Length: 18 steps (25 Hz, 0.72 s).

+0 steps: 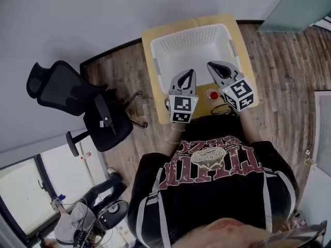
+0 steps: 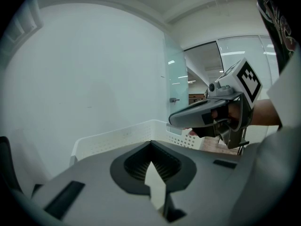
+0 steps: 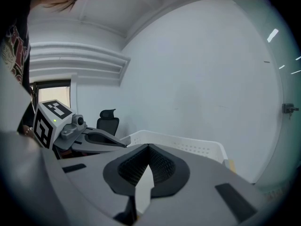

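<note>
The left gripper (image 1: 189, 72) and the right gripper (image 1: 211, 65) are held up side by side over a small wooden table (image 1: 148, 39). A big white basket (image 1: 156, 51) sits on the table. It covers most of the top and reaches nearly to the far edge. The tips of both grippers point at the basket's near wall, and I cannot tell if they touch it. In the left gripper view, its two jaws are pressed together at the tips with nothing between them. In the right gripper view, its two jaws are pressed together the same way, and they pinch nothing. A little red thing (image 1: 213, 95) lies on the table by the near edge, between the two grippers and lower than them. A thin black cable (image 1: 223, 109) curls just beside it, under the right gripper. A black office chair (image 1: 77, 102) stands on the wood floor, well off the table's left edge.
</note>
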Each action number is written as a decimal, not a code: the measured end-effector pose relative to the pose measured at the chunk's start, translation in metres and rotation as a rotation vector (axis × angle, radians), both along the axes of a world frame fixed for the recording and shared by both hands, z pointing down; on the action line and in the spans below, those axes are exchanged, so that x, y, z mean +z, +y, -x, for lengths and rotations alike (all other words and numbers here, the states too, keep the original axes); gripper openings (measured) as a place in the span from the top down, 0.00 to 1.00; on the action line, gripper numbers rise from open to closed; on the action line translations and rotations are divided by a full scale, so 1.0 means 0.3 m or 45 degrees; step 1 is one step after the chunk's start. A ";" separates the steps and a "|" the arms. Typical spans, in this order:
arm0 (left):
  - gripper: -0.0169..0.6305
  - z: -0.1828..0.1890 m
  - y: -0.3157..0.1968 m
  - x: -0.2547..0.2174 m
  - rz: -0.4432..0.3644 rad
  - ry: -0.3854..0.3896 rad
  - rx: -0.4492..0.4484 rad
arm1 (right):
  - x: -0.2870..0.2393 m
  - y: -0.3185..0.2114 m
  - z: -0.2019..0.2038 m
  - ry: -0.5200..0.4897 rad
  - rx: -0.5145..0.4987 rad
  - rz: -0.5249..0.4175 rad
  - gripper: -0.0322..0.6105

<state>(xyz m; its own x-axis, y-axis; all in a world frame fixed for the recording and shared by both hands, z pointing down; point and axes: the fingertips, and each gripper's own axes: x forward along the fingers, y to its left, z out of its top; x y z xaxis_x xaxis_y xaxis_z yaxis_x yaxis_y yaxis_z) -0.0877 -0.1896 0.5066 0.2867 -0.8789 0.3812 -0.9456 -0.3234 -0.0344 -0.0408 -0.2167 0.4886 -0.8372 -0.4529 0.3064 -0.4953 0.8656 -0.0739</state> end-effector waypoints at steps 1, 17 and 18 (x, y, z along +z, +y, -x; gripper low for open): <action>0.90 0.000 0.000 0.001 0.000 0.001 0.001 | 0.003 0.001 0.001 0.005 -0.003 0.003 0.92; 0.90 0.004 -0.002 0.003 0.002 -0.007 0.004 | 0.025 0.014 0.016 0.032 -0.024 0.015 0.92; 0.90 0.004 0.000 0.003 0.001 -0.007 0.005 | 0.025 0.016 0.017 0.033 -0.025 0.015 0.92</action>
<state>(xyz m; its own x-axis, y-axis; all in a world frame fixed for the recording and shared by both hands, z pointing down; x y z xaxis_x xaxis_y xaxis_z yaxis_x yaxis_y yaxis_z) -0.0889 -0.1897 0.5075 0.2880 -0.8774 0.3837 -0.9442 -0.3271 -0.0394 -0.0458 -0.2120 0.4961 -0.8376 -0.4330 0.3330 -0.4803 0.8742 -0.0714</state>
